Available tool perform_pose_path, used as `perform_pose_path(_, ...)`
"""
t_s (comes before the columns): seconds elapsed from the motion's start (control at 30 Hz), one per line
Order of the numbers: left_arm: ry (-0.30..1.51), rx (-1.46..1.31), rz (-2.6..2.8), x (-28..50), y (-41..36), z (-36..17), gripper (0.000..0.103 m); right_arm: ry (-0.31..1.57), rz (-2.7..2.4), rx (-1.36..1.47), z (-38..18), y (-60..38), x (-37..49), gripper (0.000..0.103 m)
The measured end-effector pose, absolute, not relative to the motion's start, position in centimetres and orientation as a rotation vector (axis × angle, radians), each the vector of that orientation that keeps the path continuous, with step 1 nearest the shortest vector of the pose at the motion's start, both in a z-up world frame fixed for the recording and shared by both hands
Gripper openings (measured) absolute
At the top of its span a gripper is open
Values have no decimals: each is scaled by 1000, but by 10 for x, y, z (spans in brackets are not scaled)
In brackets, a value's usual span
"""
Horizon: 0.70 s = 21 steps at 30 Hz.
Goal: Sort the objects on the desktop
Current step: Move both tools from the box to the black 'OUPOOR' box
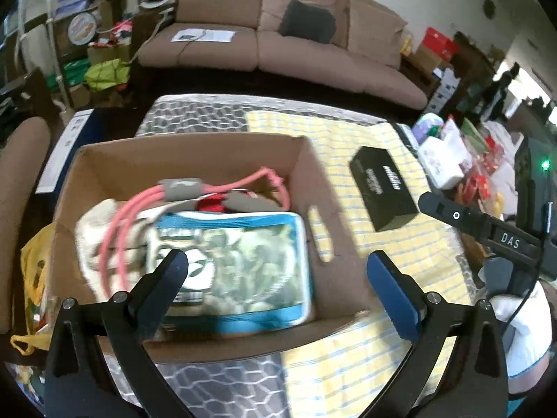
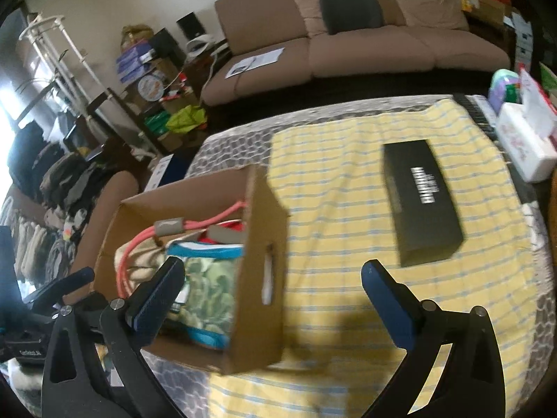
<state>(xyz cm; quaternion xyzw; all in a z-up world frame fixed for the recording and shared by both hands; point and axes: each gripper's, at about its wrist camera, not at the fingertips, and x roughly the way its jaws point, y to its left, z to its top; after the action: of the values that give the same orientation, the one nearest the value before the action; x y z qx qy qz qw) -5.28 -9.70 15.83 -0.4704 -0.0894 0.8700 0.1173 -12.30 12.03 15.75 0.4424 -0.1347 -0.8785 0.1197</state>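
Observation:
A brown cardboard box (image 1: 306, 181) (image 2: 268, 209) stands on a yellow checked cloth (image 1: 348, 355) (image 2: 330, 230). Inside lie a blue-edged packet with a green picture (image 1: 243, 264) (image 2: 209, 289), pink bands with grey handles (image 1: 181, 188) (image 2: 170, 226), something red and a cream cloth (image 1: 94, 223). A black box with white lettering (image 1: 383, 188) (image 2: 423, 202) lies on the cloth to the right. My left gripper (image 1: 278, 271) hangs open above the cardboard box, holding nothing. My right gripper (image 2: 271, 278) is open over the box's right wall, also with nothing in it; it shows at the right edge (image 1: 487, 230) of the left wrist view.
The table has a grey patterned cover (image 1: 195, 115) (image 2: 229, 142). A white tissue box (image 2: 525, 146) and packets (image 1: 452, 146) crowd its right side. A yellow bag (image 1: 31, 278) hangs at the left. A brown sofa (image 1: 278, 41) (image 2: 348, 45) stands behind, clutter and shelves at the left.

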Motion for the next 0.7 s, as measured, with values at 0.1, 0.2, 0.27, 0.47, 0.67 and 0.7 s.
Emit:
perform_pose_path(0.1, -265, -1358, 2508, -58, -68, 159, 103, -428, -2591, 1289, 161, 151, -120, 103)
perform_pose_path(0.2, -243, -1350, 2489, -63, -38, 156, 103, -479, -2617, 1284, 162, 186, -119, 103)
perform_pose_path(0.27, -240, -1337, 2472, -67, -17, 154, 103, -503, -2636, 1284, 162, 209, -118, 103)
perform_pose_path(0.47, -206, -1333, 2427, -86, 46, 141, 103, -583, -2648, 1296, 148, 265, -122, 102)
perform_pose_path(0.67, -150, -1371, 2384, -108, 101, 119, 91, -690, -2605, 1348, 116, 308, -135, 79)
perform_pose_path(0.7, -146, -1387, 2374, -113, 109, 113, 85, -715, -2592, 1357, 108, 314, -139, 75)
